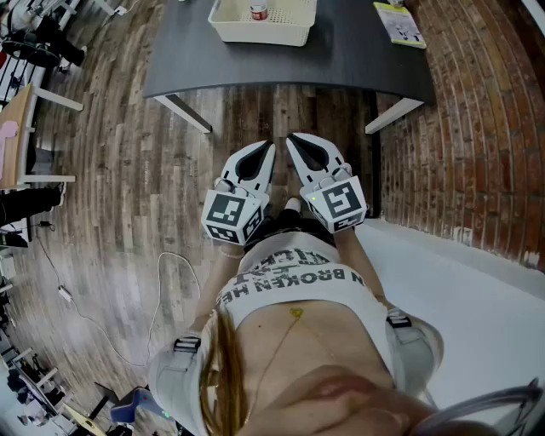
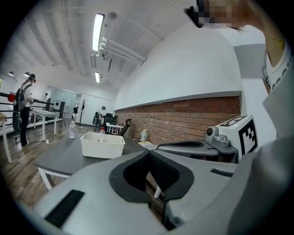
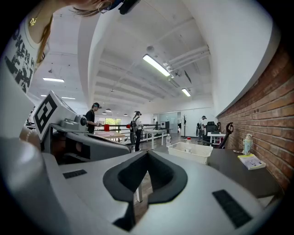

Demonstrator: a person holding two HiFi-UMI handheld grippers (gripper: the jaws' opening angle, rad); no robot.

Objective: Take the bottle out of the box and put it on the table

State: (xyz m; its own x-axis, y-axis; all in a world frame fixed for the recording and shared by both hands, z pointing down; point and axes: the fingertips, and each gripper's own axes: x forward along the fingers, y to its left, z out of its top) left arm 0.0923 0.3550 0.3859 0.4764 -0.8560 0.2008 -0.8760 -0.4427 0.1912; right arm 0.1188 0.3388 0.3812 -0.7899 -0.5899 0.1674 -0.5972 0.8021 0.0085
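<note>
A small bottle with a red cap [image 1: 258, 12] stands inside the white box [image 1: 262, 32] on the dark grey table [image 1: 341, 60] ahead of me. In the left gripper view the box [image 2: 102, 146] and the bottle [image 2: 102, 131] are well beyond the jaws; so are the box [image 3: 189, 153] and the bottle [image 3: 188, 139] in the right gripper view. My left gripper [image 1: 269, 146] and right gripper [image 1: 290, 138] are side by side close to my body, over the wooden floor and short of the table. Both are shut with nothing between the jaws.
A yellow booklet [image 1: 399, 23] lies at the table's right end, beside the brick wall [image 1: 477, 128]. A clear spray bottle [image 2: 72, 128] stands on the table's left part. Other people [image 3: 136, 126] stand at tables far back in the room. Cables lie on the floor [image 1: 102, 255] at left.
</note>
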